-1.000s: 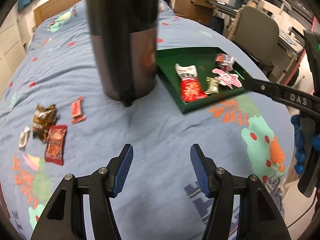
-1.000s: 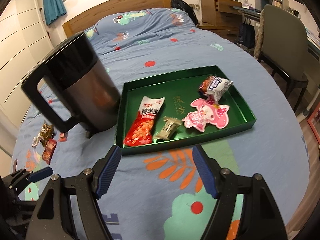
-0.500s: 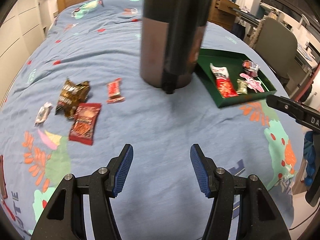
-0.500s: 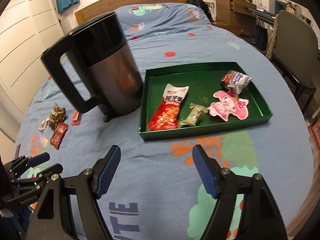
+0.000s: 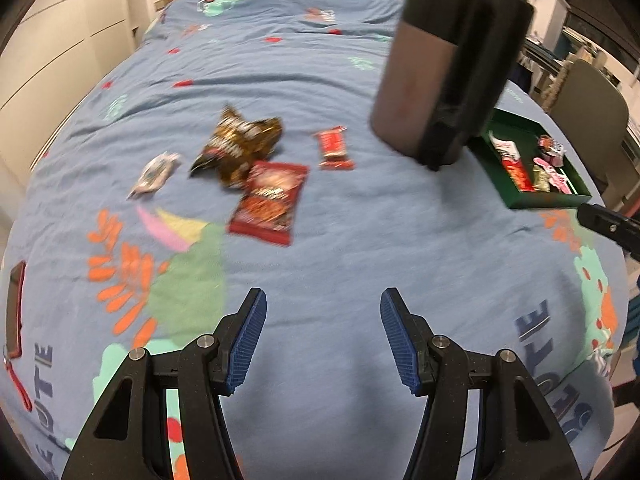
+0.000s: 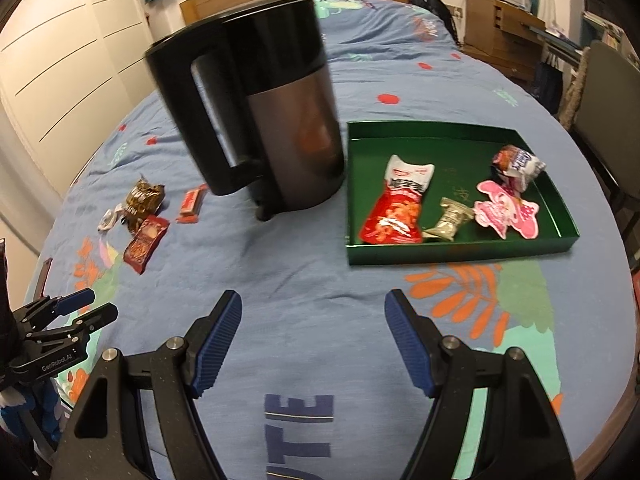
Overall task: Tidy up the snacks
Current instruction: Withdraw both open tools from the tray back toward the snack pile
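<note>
Loose snacks lie on the blue bedspread: a dark red packet (image 5: 272,202), a brown crinkled bag (image 5: 240,146), a small red bar (image 5: 334,148) and a white wrapped sweet (image 5: 154,174). My left gripper (image 5: 322,334) hovers open and empty short of them. A green tray (image 6: 560,208) holds a red-and-white packet (image 6: 398,206), a gold sweet (image 6: 450,220), a pink cartoon packet (image 6: 506,210) and a crumpled wrapper (image 6: 518,164). My right gripper (image 6: 314,344) is open and empty, in front of the tray. The left gripper (image 6: 86,308) also shows at that view's left edge.
A black and steel kettle (image 6: 276,120) stands between the loose snacks and the tray. A chair (image 6: 608,104) and a wooden desk (image 6: 500,36) stand beyond the bed's right side. A dark phone-like object with a red strap (image 5: 16,308) lies near the left edge.
Both views have swung leftward. The loose snacks have come from the left edge toward the middle of the left wrist view; kettle and tray have slid right. Both grippers stay open.
</note>
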